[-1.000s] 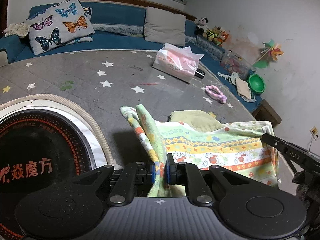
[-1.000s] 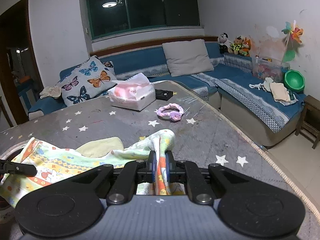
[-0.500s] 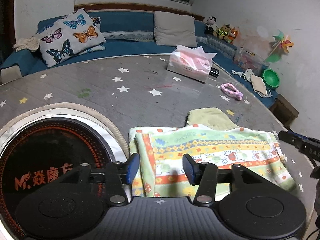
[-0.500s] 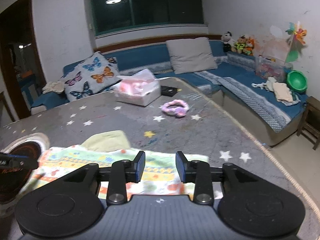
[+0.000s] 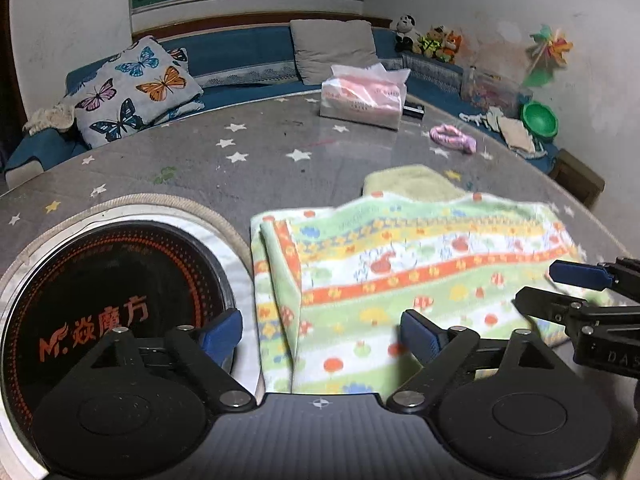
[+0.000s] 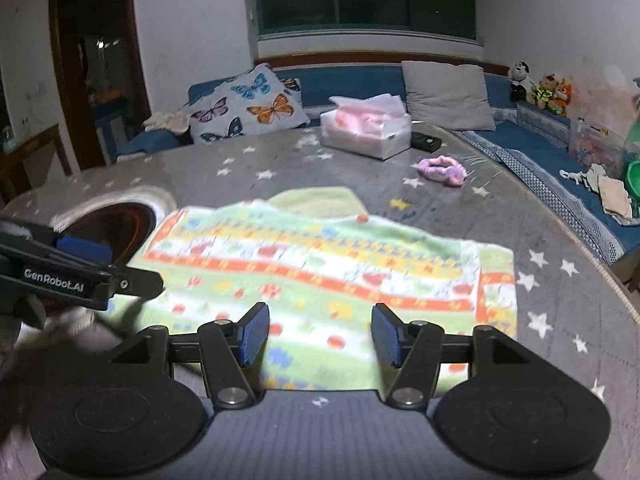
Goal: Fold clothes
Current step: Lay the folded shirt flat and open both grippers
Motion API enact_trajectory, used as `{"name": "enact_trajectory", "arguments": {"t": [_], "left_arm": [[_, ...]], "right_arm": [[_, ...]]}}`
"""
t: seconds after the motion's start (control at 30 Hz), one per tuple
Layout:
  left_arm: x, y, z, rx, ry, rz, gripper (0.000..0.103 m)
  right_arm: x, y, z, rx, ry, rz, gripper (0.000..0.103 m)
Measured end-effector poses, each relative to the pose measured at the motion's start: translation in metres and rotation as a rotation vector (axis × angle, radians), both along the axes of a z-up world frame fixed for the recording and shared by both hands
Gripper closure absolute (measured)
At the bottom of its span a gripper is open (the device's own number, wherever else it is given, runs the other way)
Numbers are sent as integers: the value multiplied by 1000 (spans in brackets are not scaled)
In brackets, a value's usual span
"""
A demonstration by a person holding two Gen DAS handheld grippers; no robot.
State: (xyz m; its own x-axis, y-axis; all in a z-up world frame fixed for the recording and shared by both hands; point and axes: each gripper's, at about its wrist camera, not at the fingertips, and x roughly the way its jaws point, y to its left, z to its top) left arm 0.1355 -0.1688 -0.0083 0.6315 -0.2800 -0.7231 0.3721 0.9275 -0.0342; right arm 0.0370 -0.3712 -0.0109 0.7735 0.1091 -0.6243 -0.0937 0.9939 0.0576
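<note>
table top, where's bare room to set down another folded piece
The widest bare patch of the grey star-print table lies between the round black cooktop, the striped folded towel and the pink tissue box. Another strip runs right of the towel to the table edge. It is crowded around the pink scrunchie and pale green cloth.

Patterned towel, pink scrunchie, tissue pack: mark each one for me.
patterned towel (image 5: pixel 420 276), left wrist view, on the orange stripe across its top layer
pink scrunchie (image 6: pixel 442 169), right wrist view, on its ruffled middle
tissue pack (image 5: pixel 362 98), left wrist view, on its pink front face
</note>
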Motion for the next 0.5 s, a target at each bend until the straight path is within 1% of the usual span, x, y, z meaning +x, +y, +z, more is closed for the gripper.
{"name": "enact_trajectory", "arguments": {"t": [0.07,0.13,0.2,0.23,0.27,0.3,0.4,0.43,0.5], "left_arm": [[-3,0,-4,15,-8,-2,12],[-6,2,-3,9,-12,1,11],[-10,5,-1,2,-15,3,8],[-12,6,-1,2,-19,4,7],[-15,8,0,3,-23,4,6],[-18,10,0,4,-25,4,5],[-27,14,0,7,-24,4,2],[-30,15,-1,9,-25,5,2],[-35,19,-2,12,-31,6,0]], "right_arm": [[-4,4,-3,-22,5,4,42],[-10,7,-2,-42,-1,1,41],[-15,9,-1,-44,-6,-1,38],[-17,9,0,-40,-7,-2,35],[-20,9,1,-35,-8,-5,28],[-22,10,1,-35,-8,-9,25],[-30,13,-1,-34,-6,-27,24],[-32,13,-1,-27,-6,-35,21],[-36,13,-1,-14,-6,-51,18]]}}
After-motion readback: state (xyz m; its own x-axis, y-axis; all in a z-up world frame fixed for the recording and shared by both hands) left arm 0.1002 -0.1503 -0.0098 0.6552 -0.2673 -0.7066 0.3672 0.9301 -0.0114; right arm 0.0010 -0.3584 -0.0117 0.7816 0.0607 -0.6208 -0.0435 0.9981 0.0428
